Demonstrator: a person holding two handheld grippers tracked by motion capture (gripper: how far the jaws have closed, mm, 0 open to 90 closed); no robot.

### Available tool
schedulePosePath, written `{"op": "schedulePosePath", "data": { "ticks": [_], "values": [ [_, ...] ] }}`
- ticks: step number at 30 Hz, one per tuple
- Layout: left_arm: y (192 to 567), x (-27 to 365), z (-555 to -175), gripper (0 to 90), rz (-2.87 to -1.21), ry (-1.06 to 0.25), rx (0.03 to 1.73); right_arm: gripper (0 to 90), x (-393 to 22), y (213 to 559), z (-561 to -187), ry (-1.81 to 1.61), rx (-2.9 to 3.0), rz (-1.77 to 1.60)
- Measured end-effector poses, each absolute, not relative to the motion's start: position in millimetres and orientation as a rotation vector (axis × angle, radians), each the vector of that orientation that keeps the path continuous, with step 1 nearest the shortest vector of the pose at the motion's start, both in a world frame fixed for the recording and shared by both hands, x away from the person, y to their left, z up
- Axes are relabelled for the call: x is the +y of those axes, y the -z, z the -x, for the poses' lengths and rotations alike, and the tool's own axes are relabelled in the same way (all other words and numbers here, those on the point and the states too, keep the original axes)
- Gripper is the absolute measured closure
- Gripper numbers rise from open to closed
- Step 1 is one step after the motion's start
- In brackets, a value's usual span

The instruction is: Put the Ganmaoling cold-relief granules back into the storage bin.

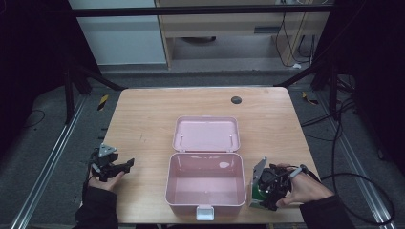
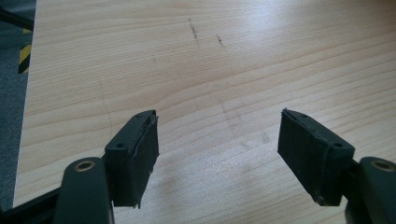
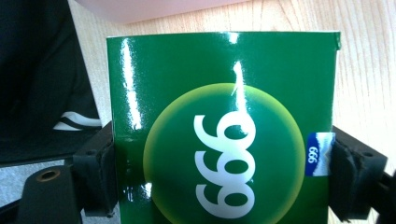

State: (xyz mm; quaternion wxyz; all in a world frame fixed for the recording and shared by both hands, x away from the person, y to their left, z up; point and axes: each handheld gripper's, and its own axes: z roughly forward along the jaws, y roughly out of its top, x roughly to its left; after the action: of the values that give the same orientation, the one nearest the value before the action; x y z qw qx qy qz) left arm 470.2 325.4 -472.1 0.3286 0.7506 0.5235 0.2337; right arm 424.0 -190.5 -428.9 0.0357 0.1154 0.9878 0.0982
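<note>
Green carton (image 3: 224, 126): held in the right tool (image 1: 268, 187), jaws pressed against its two opposite side faces. In the right gripper view the printed face with the white "999" in a yellow-green circle is toward the camera, and the carton's long axis runs up between the jaws, away from the camera. In the high view the carton (image 1: 258, 183) stands just right of the pink case (image 1: 206, 183), near its front right corner, apart from the wall and leaning slightly; the grey panel is toward the case.

Pink case: open, lid (image 1: 206, 134) laid back flat on the far side, white latch (image 1: 205, 213) at the near edge. The tray interior is bare.

Edges and room: the carton sits close to the surface's (image 1: 143, 119) near edge. Bare wood lies right of the case up to the right edge and beyond the lid.

Left tool (image 1: 125, 166): well left of the case, jaws spread wide, holding nothing, over bare wood (image 2: 210, 70).

Other items: a dark round disc (image 1: 236, 99) sits beyond the lid, near the far edge, well clear of the case.
</note>
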Motion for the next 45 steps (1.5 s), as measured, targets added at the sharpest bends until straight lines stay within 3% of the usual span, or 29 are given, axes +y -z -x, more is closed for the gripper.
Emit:
{"op": "schedulePosePath", "data": {
  "ticks": [45],
  "values": [
    [472, 325, -470, 28.0, -1.969, -0.607, 1.369, 16.3, -193, 312, -421, -0.352, 2.941, -0.313]
  ]
}}
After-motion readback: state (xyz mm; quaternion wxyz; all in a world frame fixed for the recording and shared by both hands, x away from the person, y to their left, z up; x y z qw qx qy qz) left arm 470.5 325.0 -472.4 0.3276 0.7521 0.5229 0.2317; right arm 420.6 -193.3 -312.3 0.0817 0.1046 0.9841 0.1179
